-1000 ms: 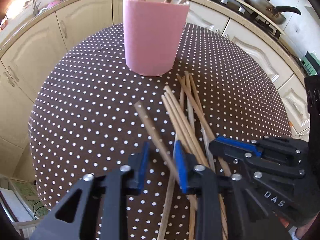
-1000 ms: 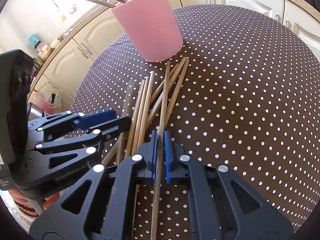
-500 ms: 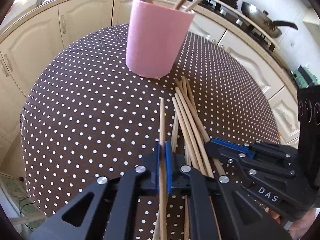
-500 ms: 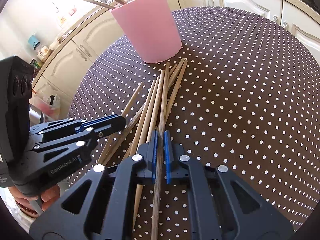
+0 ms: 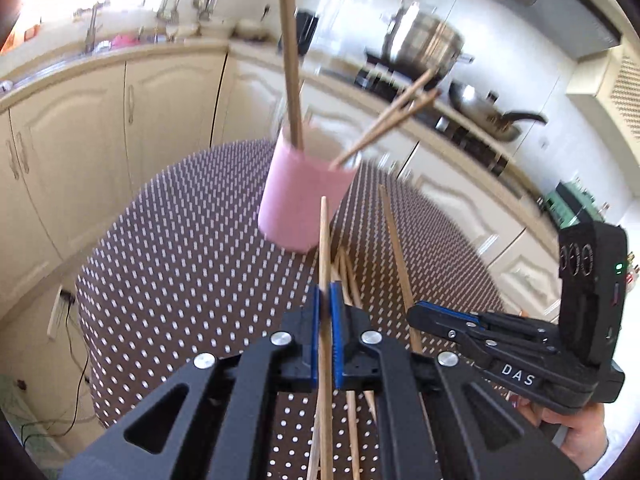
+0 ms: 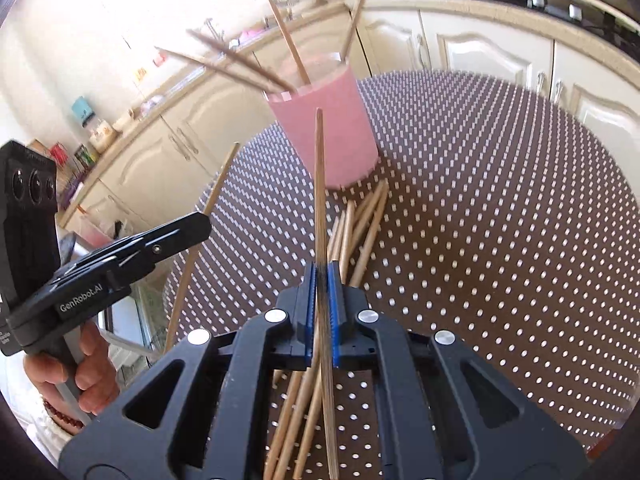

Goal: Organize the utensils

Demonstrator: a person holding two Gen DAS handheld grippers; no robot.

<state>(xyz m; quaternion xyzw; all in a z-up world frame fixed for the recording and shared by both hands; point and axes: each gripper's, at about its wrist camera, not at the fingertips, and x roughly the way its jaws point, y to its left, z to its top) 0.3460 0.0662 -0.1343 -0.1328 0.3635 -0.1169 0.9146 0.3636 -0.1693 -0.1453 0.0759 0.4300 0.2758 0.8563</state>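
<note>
A pink cup (image 5: 302,196) (image 6: 328,128) stands on the dotted round table (image 5: 180,280) with several wooden chopsticks sticking out of it. My left gripper (image 5: 325,304) is shut on one chopstick (image 5: 323,240), held off the table and aimed at the cup. My right gripper (image 6: 320,280) is shut on another chopstick (image 6: 319,184), also lifted and pointing toward the cup. The right gripper (image 5: 416,314) with its chopstick (image 5: 394,240) appears at the right of the left wrist view. At the left of the right wrist view the left gripper (image 6: 202,224) carries its chopstick (image 6: 208,216). Loose chopsticks (image 6: 360,220) lie on the table below.
Cream kitchen cabinets (image 5: 140,120) and a counter curve around behind the table. A stove with a pot (image 5: 424,44) and a pan (image 5: 492,120) stands at the back right. A hand (image 6: 80,368) holds the left gripper's handle.
The left gripper closed on a chopstick that lay on the table. Both grippers then rose with their chopsticks, tilting up so the cup and kitchen come into view.
</note>
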